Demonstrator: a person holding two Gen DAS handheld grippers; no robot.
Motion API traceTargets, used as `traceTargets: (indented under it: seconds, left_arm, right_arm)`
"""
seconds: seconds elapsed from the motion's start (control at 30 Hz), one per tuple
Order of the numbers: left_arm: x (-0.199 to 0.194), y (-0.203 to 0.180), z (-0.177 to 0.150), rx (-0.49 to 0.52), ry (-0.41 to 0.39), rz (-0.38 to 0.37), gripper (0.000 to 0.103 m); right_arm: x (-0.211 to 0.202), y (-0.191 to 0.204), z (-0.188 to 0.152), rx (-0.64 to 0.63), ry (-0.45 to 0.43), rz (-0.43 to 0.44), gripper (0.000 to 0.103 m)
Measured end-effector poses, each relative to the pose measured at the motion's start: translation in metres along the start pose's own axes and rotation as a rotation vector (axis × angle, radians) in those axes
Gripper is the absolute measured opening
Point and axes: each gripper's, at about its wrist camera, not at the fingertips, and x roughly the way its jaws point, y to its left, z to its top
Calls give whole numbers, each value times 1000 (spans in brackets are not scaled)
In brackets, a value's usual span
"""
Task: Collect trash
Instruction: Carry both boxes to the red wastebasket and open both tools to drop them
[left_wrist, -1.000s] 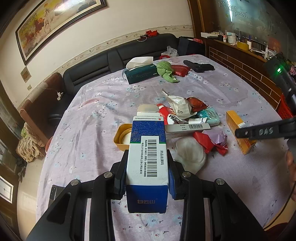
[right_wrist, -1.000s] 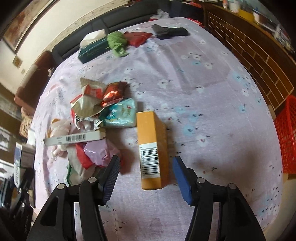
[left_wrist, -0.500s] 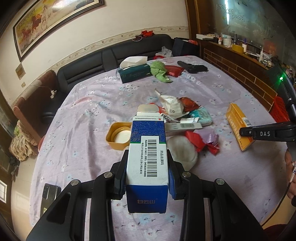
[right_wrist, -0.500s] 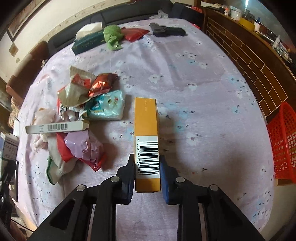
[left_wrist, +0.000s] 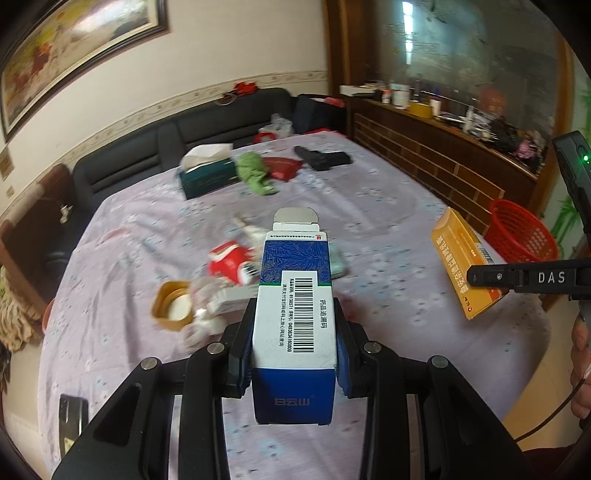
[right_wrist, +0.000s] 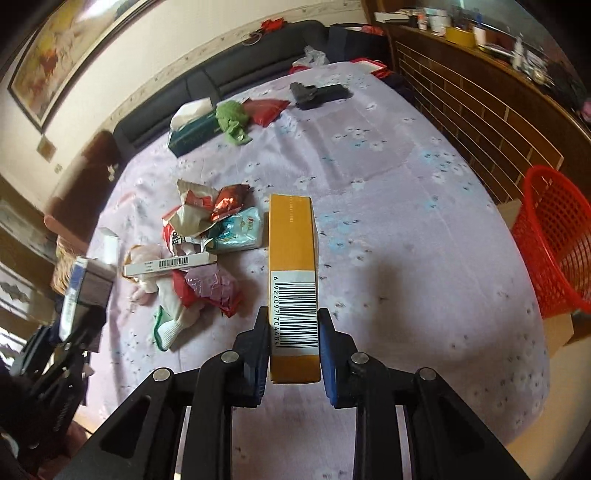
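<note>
above bare cloth near the table edge (right_wrist: 517, 387), right tool (right_wrist: 293, 341) clamping orange box (right_wrist: 293, 258), left tool (left_wrist: 293, 345) clamping blue box (left_wrist: 295, 295)

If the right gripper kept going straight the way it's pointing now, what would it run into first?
The right gripper, jaws shut on the long orange cardboard box, points down at bare lilac floral tablecloth. Probably the box's far end would meet that cloth first; depth is hard to judge.

A blue-and-white box (left_wrist: 295, 317), barcode up and top flap open, is clamped in the left tongs (left_wrist: 293, 354). An orange box (right_wrist: 293, 280), barcode up, is clamped in the right tongs (right_wrist: 293, 350), off the surface. Left of the orange box lies a heap of wrappers (right_wrist: 207, 236), nearest it a pale blue packet (right_wrist: 240, 230). A red basket (right_wrist: 554, 240) stands to its right.
</note>
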Motion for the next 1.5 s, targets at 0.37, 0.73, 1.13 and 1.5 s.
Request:
traceTargets:
  seconds: [0.37,0.73,1.13,1.5]
  left_arm:
    - [8,-112,34,140,-13,-187,33]
    - [38,-259,93,252,25,-417,34]
    - [84,-343,136,235,76,-473,68]
    - [70,-300,113,168,112,-425,69]
  right_arm:
    - [-67,-97,1,168,-91,-54,26]
    - [-137,-228,15,317,-195,-146,26]
    - [-126,-321,51,410,-183,-154,28]
    - [-137,-313,49,385,-193,-124,45]
